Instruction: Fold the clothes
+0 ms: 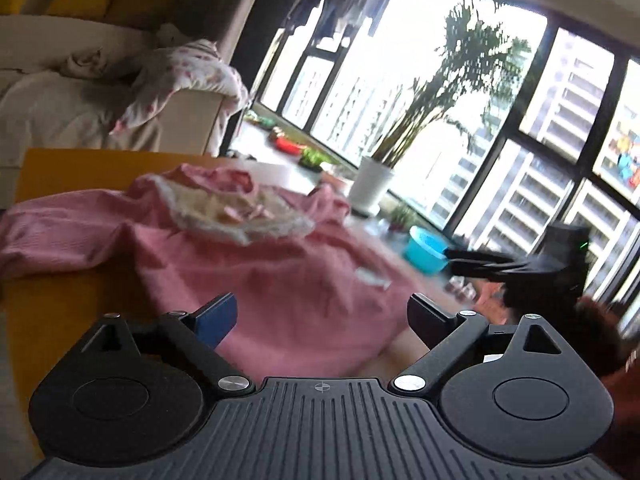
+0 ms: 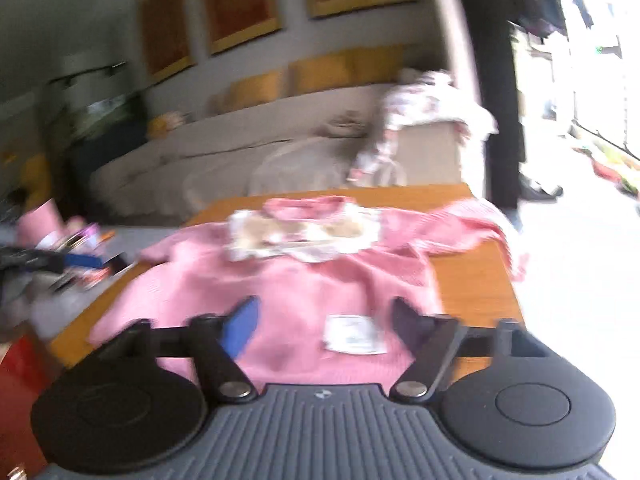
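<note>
In the left wrist view, the left gripper (image 1: 322,318) hangs over the near hem of a pink top (image 1: 256,264) with its jaws spread wide and nothing between them. The top lies rumpled on an orange table (image 1: 80,168), collar (image 1: 240,208) away from the camera, one sleeve (image 1: 52,236) trailing off to the left. It looks light, soft and limp, likely to sag and bunch when lifted, so a pinch on an edge would serve best: a hem corner, shoulder seam or cuff. The right gripper (image 1: 454,261) shows at the right as a dark smear against a blue bowl (image 1: 424,254); its jaws cannot be read here. The top's right side and the table's edge below it are too blurred to follow. In the right wrist view, the right gripper (image 2: 324,324) stands partly open above the hem, empty, with a white label (image 2: 354,334) lying between its fingers. The top (image 2: 288,280) is spread across the table (image 2: 472,292), a sleeve (image 2: 468,220) reaching to the far right edge. The gripper body covers the nearest hem, and the whole picture is smeared, so the collar's trim and the clutter at the left cannot be identified.
</note>
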